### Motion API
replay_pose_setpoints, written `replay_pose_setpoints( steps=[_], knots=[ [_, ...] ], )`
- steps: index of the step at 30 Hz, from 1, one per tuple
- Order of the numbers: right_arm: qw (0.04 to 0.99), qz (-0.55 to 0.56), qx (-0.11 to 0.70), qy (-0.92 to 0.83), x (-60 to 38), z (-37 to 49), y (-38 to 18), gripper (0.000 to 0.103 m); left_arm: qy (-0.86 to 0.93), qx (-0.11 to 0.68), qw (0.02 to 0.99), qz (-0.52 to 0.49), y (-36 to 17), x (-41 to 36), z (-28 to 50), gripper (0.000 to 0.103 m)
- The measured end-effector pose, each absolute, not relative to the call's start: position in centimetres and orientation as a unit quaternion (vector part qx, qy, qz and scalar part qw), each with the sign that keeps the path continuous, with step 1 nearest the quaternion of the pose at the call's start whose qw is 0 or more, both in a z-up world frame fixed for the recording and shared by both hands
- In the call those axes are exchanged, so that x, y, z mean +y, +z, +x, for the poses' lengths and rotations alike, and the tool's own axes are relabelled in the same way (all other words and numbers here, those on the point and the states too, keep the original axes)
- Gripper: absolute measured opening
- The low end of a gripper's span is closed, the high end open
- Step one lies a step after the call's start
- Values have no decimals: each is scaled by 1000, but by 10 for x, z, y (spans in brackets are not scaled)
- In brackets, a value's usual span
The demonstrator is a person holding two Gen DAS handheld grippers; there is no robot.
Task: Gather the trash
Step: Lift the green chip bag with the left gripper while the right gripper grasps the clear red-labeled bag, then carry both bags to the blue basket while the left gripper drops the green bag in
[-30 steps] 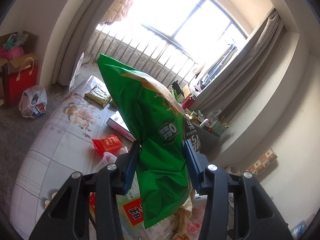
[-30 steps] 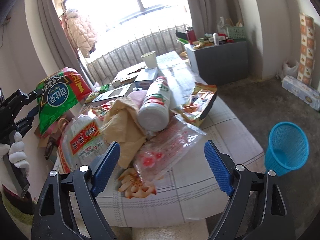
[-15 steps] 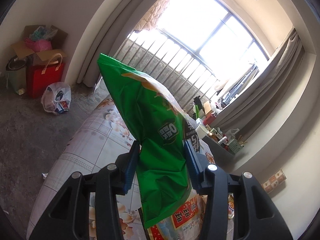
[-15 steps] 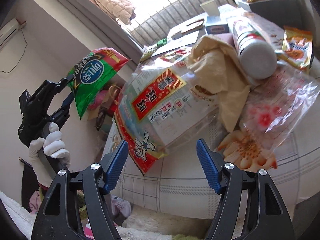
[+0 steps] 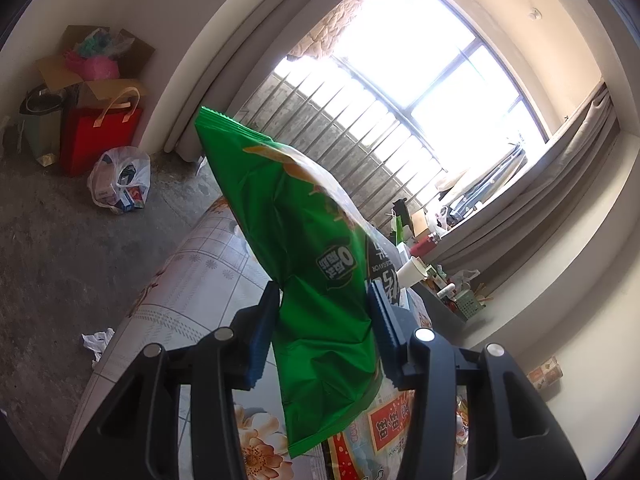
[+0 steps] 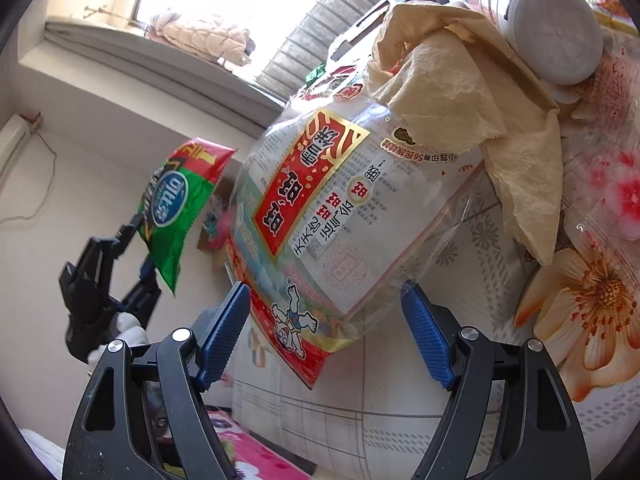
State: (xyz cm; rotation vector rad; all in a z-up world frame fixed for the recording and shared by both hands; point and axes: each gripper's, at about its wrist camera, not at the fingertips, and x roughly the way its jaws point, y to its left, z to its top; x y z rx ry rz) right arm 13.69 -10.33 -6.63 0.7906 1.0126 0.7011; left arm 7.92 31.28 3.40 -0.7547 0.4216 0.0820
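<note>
Over the near edge of the counter [image 6: 400,432], w/ its flowered, gridded cloth, the right gripper [image 6: 326,330] points slightly down at a clear snack bag [image 6: 340,216] that overhangs that edge. Jaws stand wide and have just been opening a bit; the bag's lower corner sits between the blue pads but neither pad presses on it. Bag label: red panel w/ gold border and large Chinese characters, more red characters below it, a cartoon kid in blue near the bottom corner, a small line of print w/ "56" in it. Rest of the print too small to read.

On the counter behind the clear bag lie a crumpled tan paper [image 6: 460,92] and a white-capped bottle [image 6: 552,40] on its side, cap toward the camera.

Left of the counter, off its edge, the left gripper [image 5: 324,322] is held up by a white-gloved hand [image 6: 120,330], tilted a little down. Its jaws are about half closed, clamped on a green chip bag [image 5: 304,240], which sticks up past the pads and hangs below them. Writing on it: white badge w/ a big "0" and Chinese characters, a dark panel w/ partial Latin letters I can't make out; from the right wrist view a blue oval logo and a red top corner, wording not legible.
</note>
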Motion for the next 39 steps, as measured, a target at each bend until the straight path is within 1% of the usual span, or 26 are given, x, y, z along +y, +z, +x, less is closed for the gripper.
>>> replay_pose_setpoints(
  steps=[4,5,6,7,9,10,12,13,15,17,18,23,33,39],
  knots=[
    [702,444,456,319,-120,147,-75,73,42,204,906,-368,31,317,79,44],
    [694,458,456,318,-125,149,-77,69,43,205,906,-369,31,316,80,44],
    [684,472,456,318,-128,149,-78,65,43,206,905,-370,31,316,80,44],
    [676,482,456,320,-132,148,-79,62,43,207,904,-371,30,316,81,44],
    [672,488,455,321,-134,145,-79,51,44,208,904,-371,30,317,81,44],
    [671,489,454,323,-136,143,-78,48,44,208,904,-371,31,314,80,44],
    [665,493,455,327,-138,143,-78,37,45,207,904,-371,31,314,79,44],
    [660,498,456,328,-137,144,-80,35,45,208,904,-371,31,314,79,44],
    [650,509,459,329,-142,144,-85,22,45,208,904,-371,31,314,79,44],
    [631,525,463,335,-142,146,-91,12,46,207,905,-370,31,315,78,44],
    [619,534,463,343,-144,147,-94,9,48,206,905,-369,32,316,77,44],
    [589,545,455,386,-140,148,-93,2,68,189,910,-362,41,326,65,44],
    [547,519,435,492,-123,146,-70,1,112,151,921,-341,71,347,37,44],
    [570,488,400,526,-123,141,-39,1,116,136,929,-325,91,342,25,44]
  ],
)
